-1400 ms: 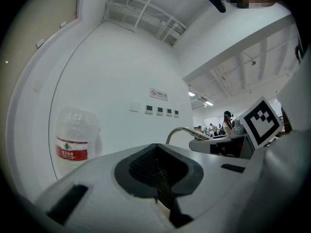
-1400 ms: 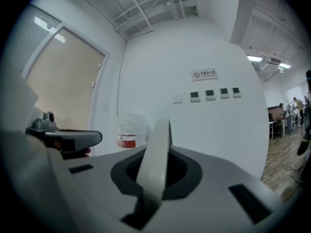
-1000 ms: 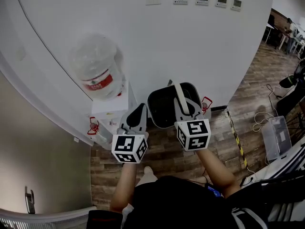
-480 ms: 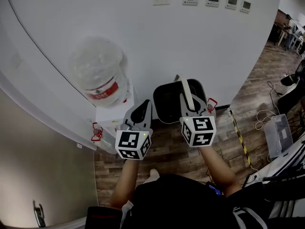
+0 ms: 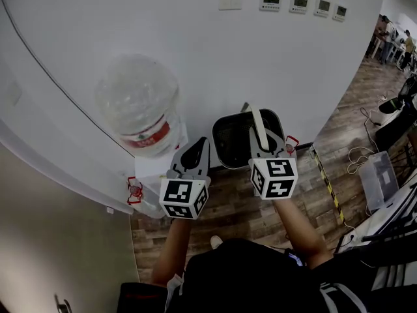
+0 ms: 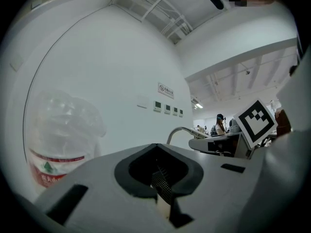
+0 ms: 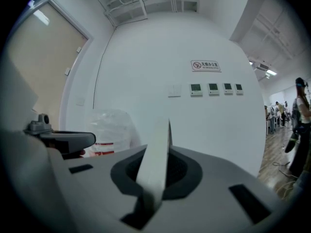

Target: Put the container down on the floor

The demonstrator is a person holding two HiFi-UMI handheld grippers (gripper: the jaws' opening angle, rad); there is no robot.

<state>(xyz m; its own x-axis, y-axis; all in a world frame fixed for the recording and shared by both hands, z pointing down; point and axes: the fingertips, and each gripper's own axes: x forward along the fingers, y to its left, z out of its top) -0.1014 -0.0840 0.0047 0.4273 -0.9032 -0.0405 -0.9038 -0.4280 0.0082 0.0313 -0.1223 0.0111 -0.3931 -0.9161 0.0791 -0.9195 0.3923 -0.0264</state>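
Drifting a little to the right in the head view over the last second, the container, a dark bin with a pale arched handle, has not visibly come down. It hangs in front of the person, beside the upturned water bottle and near the white wall. Judged status: still carried, lowering to the wooden floor not yet done. Right gripper: jaws drawn in tight on the handle, which its own view shows as a pale band standing up through the slot. Left gripper: jaws likewise together, at the bin's left rim. Only the left gripper view shows what sits in that slot, a thin piece of dark mesh, seemingly the bin's wall. Only the head view shows the bin's open mouth and the floor beneath. The right gripper view alone shows a wall sign.
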